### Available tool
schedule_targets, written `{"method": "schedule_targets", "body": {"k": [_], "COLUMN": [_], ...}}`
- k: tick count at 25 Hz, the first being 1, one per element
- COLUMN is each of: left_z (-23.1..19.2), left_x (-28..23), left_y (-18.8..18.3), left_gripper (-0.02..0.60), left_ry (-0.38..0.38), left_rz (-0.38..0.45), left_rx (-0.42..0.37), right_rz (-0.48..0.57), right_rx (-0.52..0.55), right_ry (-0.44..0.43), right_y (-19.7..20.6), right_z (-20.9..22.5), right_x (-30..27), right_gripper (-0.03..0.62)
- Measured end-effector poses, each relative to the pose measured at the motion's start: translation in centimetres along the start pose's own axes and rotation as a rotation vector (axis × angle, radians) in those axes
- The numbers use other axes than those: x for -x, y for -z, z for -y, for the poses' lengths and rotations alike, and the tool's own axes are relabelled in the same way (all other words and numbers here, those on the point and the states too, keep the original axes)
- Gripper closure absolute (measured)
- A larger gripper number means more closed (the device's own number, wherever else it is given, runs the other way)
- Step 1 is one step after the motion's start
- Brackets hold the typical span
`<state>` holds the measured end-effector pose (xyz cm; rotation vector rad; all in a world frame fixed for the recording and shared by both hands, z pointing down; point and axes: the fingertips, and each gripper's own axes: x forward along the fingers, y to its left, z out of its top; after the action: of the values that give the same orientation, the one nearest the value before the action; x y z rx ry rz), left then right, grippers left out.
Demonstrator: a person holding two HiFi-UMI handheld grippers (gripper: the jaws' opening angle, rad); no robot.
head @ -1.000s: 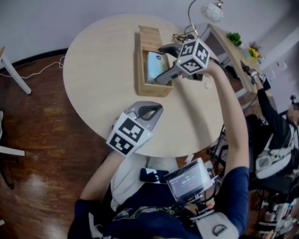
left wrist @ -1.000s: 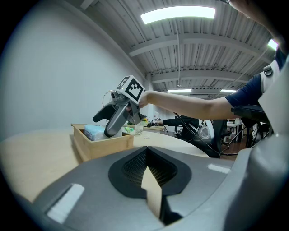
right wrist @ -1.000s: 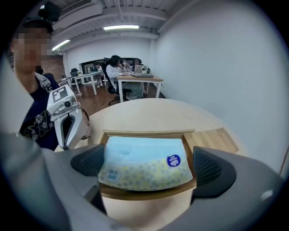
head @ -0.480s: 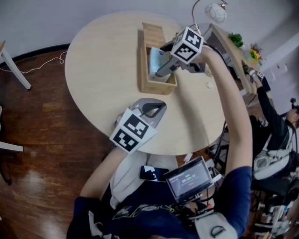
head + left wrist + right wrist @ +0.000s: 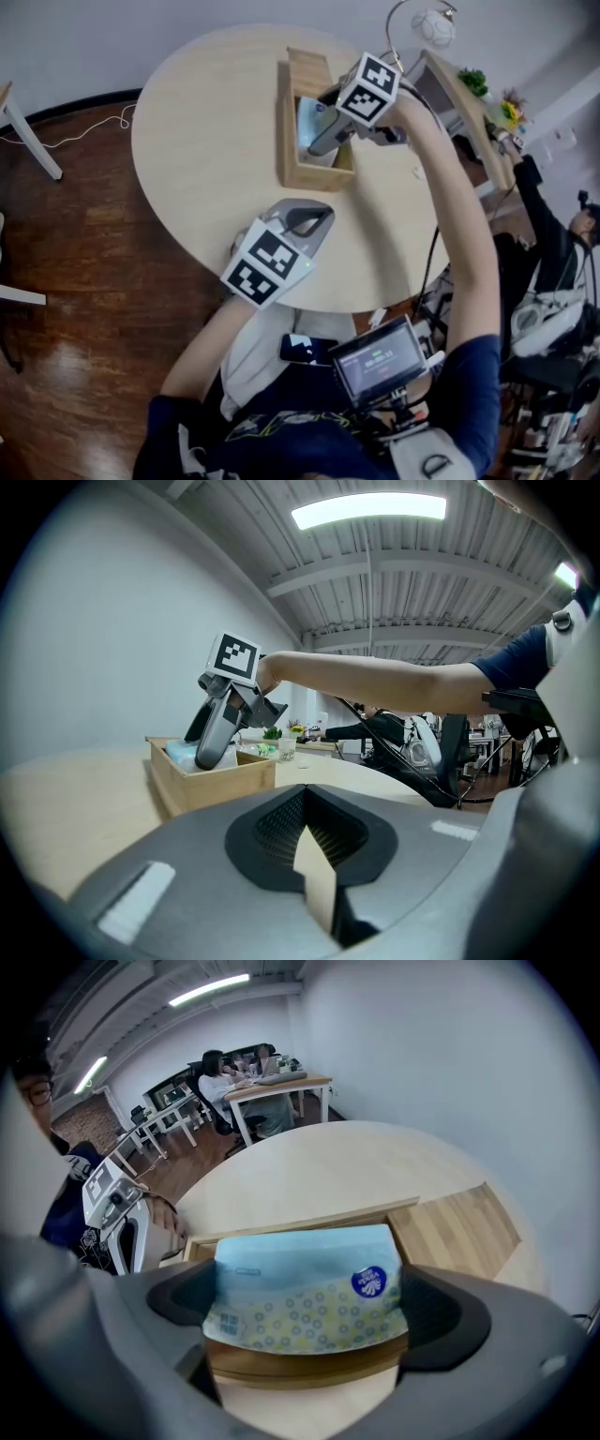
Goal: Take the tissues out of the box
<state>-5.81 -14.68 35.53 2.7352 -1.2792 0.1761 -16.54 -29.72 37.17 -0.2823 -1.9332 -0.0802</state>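
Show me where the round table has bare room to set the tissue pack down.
The widest bare patch is the round pale wooden table's left half, between the open wooden box and the left rim. A narrower strip lies between the box's front wall and the left gripper. Crowded: the box, where the right gripper grips the blue tissue pack.

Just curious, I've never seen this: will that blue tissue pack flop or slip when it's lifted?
Probably floppy: the tissue pack bows between the jaws. Its smooth plastic wrapper may slip. Likely light, being just wrapped paper.
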Motion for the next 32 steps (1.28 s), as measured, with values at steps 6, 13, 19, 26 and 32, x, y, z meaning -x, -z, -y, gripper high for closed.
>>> {"method": "schedule_targets", "body": {"k": [6,13,19,26,32], "left_z": [0.0,-0.1,0.0,-0.1,0.1], "left_x": [-0.2,-0.4,-0.5,-0.4,-0.5], "left_y": [0.0,-0.1,-0.2,-0.2,-0.1], "left_gripper": [0.580,0.580,0.580,0.580,0.580], "left_ry": [-0.002,-0.002,-0.002,-0.003,0.000], "left_rz": [0.001,0.000,-0.003,-0.003,-0.005], "left_rx": [-0.003,-0.003,-0.002,-0.001,0.000], "right_rz": [0.012,0.095,0.159,0.213,0.268], "right_rx": [-0.001,0.007,0.007,0.014,-0.021], "right_ry": [0.017,0.019,0.026,0.023,0.064], "right_y": [0.1,0.0,-0.2,-0.6,-0.4], "right_z": [0.1,0.3,0.4,0.2,0.0], "right_x": [0.1,0.3,0.8,1.0,1.8], "right_gripper": [0.006,0.006,0.008,0.013,0.034]}}
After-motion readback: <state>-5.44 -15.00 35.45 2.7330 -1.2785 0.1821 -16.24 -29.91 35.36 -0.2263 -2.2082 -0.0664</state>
